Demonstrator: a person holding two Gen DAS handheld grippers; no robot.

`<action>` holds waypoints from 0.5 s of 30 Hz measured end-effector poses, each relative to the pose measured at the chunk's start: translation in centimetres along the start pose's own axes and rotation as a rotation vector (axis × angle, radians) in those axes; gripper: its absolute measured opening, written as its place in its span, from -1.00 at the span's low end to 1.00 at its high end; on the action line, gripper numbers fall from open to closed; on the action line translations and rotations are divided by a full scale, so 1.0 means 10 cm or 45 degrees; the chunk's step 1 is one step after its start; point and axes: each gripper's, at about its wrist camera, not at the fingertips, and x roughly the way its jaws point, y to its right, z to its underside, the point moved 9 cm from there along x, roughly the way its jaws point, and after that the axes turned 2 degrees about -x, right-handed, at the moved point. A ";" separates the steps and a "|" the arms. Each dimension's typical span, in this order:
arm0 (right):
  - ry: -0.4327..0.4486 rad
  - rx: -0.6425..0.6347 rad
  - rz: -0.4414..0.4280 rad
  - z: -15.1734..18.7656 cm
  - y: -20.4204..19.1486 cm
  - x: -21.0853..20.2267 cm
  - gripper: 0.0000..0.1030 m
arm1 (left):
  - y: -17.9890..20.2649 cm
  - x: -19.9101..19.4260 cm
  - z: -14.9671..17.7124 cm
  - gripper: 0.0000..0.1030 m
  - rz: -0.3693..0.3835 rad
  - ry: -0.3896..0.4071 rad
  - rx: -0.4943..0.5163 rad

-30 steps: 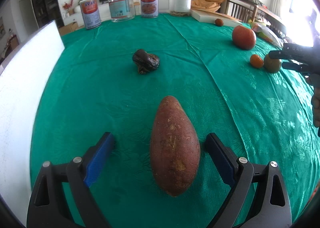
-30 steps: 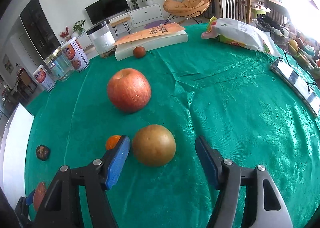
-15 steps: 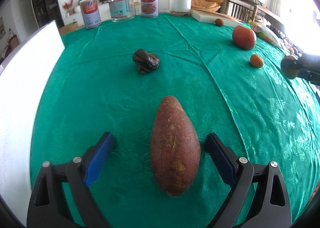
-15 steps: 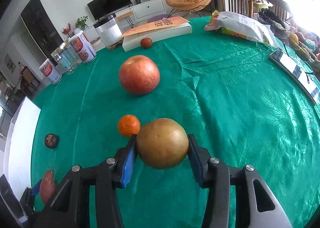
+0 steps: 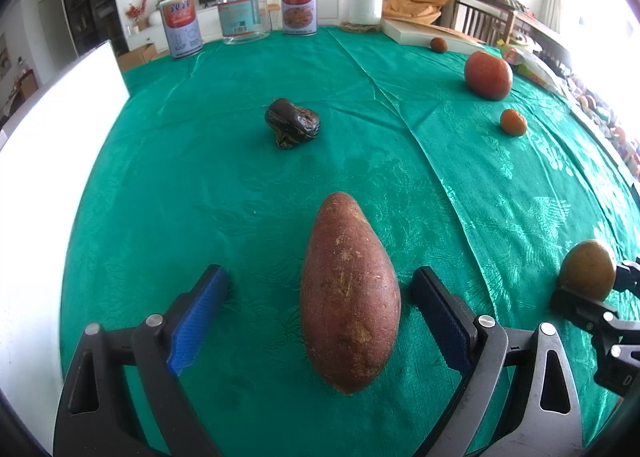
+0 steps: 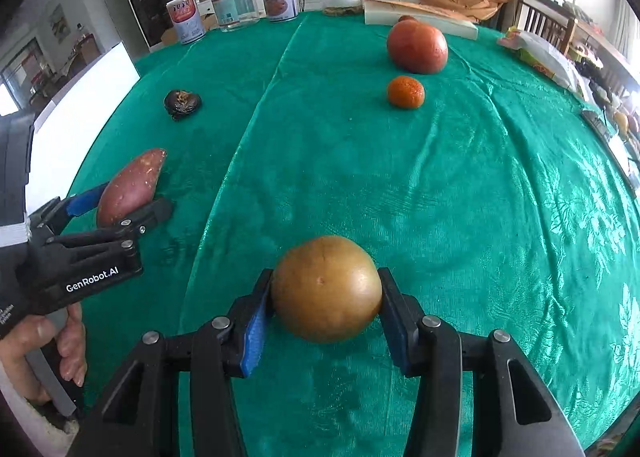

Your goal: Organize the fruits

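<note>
A long reddish sweet potato [image 5: 348, 297] lies on the green tablecloth [image 5: 240, 185] between the fingers of my left gripper [image 5: 320, 277], which is open, its blue pads clear of it on both sides. My right gripper [image 6: 326, 283] has a round brown fruit [image 6: 326, 289] between its pads, both touching it low over the cloth; its jaws are opening. In the left wrist view that fruit [image 5: 586, 269] and the right gripper [image 5: 596, 285] show at the right edge. The right wrist view has the sweet potato [image 6: 128, 189] and left gripper [image 6: 132, 199] at its left.
A big red apple [image 6: 416, 45] and a small orange [image 6: 405, 92] sit further back, a dark shrivelled fruit [image 6: 182, 103] to the left. Cans and jars [image 5: 240, 9] and a white box [image 5: 420, 35] line the far edge. A white board [image 5: 48, 129] borders the left.
My right gripper closed on the brown fruit and carried it left, away from the orange and apple and toward the sweet potato. The left gripper and the sweet potato have not moved.
</note>
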 end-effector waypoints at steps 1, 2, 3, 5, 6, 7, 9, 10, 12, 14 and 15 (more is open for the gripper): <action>0.008 -0.004 0.011 0.01 -0.01 0.00 0.28 | 0.00 0.00 0.00 0.84 0.000 -0.001 0.000; 0.010 -0.014 0.031 0.03 -0.01 0.01 0.37 | 0.00 0.00 0.00 0.84 0.000 0.000 0.000; 0.011 -0.030 0.057 0.05 -0.02 0.01 0.49 | 0.00 0.00 0.00 0.84 0.000 0.000 0.000; 0.012 -0.056 0.089 0.06 -0.04 0.01 0.61 | 0.00 0.00 0.00 0.84 -0.001 0.000 0.000; 0.015 -0.062 0.092 0.06 -0.05 0.01 0.63 | 0.00 0.00 0.00 0.84 -0.001 0.000 0.000; 0.018 -0.059 0.097 0.06 -0.05 0.02 0.67 | 0.00 0.00 0.00 0.84 -0.001 0.000 0.000; 0.012 -0.039 0.105 0.05 -0.01 0.04 0.80 | 0.00 0.00 0.00 0.84 -0.001 0.000 0.000; 0.006 -0.016 0.096 0.06 0.01 0.05 0.87 | 0.00 0.00 0.00 0.84 -0.001 0.000 0.000; -0.001 0.014 0.105 0.06 0.07 0.06 0.97 | 0.00 0.00 0.00 0.85 -0.001 0.000 0.000; -0.002 0.018 0.110 0.05 0.08 0.07 1.00 | 0.00 0.00 0.00 0.85 -0.001 0.000 0.000; -0.001 0.018 0.110 0.05 0.08 0.07 1.00 | 0.00 0.00 0.00 0.85 -0.001 0.000 0.000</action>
